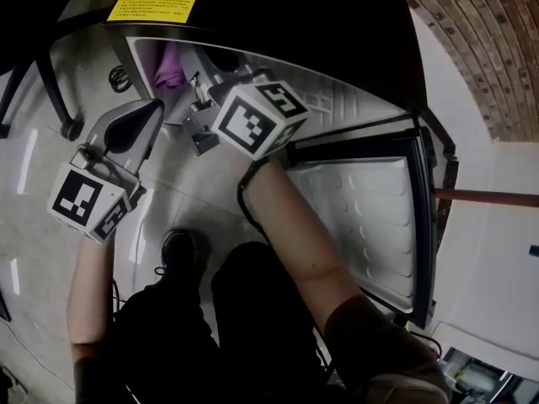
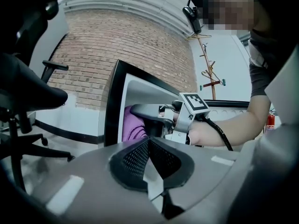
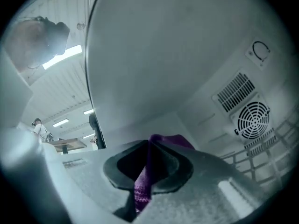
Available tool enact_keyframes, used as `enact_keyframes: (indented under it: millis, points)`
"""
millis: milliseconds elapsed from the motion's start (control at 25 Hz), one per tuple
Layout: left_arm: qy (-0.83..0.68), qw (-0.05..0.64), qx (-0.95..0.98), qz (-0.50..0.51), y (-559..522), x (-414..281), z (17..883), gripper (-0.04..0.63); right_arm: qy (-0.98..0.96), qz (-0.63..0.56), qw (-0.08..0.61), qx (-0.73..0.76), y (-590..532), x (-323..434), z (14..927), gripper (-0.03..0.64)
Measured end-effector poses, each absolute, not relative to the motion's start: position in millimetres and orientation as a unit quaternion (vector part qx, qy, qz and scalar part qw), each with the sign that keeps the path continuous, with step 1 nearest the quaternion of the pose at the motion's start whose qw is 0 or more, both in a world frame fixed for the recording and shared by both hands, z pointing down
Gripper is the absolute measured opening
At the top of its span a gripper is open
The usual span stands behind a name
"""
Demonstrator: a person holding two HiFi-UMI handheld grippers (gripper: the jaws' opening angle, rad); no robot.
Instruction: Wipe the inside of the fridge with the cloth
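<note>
Right forearm (image 1: 303,242) fills the near ground of the head view, bare from a dark sleeve at 5 o'clock up to the centre, with the person's dark trousers and a black shoe (image 1: 178,249) beneath it.

Largest beyond that is the fridge (image 1: 337,99), running from 12 to 2 o'clock, dark outside and white inside, with a yellow label (image 1: 152,7) on its top at 11 o'clock. Its door (image 1: 362,217) hangs open at 3 o'clock, the pale ribbed liner facing up. A brick wall (image 1: 472,40) curves past at 1 o'clock. An office chair (image 1: 50,82) stands on the pale floor at 10 o'clock.

The right gripper (image 3: 149,153) reaches into the fridge cavity; its jaws are pressed together on the purple cloth (image 3: 173,141), a strip of which runs down between the pads while a fold sticks out past the tips. Whether that fold touches the white inner wall cannot be told. A round fan grille (image 3: 252,118) sits on the inner wall at 3 o'clock in the right gripper view.

The left gripper (image 1: 156,106) hangs outside the fridge at 9 o'clock, just beside the opening, its pads closed against each other with nothing between them.

From the head view the cloth is a small purple bunch at 11 o'clock, inside the cavity.
</note>
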State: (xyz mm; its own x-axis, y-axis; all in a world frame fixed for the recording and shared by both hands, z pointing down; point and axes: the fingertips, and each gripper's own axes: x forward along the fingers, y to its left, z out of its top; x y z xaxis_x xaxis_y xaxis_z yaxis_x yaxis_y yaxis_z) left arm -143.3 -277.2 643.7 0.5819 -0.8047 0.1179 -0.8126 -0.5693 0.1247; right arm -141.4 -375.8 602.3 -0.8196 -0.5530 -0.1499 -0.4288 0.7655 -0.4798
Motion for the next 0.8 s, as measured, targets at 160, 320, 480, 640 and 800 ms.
enact_keyframes:
  millis: [160,320,480,640,800]
  points:
    - [-0.469,0.086,0.879,0.008,-279,-150,647,0.018,0.935,-0.213,0.127,-0.253,-383,-159,609,0.012]
    - [-0.462,0.091,0.882,0.017,-274,-149,659,0.018,0.938,-0.215,0.094,-0.256,-386,-167,627,0.012]
    - [-0.454,0.101,0.885,0.031,-268,-146,671,0.017,0.937,-0.208,0.032,-0.277,-388,-168,652,0.012]
    - [-0.439,0.106,0.891,0.041,-264,-137,679,0.017,0.938,-0.166,-0.053,-0.301,-391,-168,667,0.012]
    - [-0.425,0.105,0.898,0.041,-265,-126,683,0.017,0.932,-0.152,-0.089,-0.318,-396,-156,672,0.012]
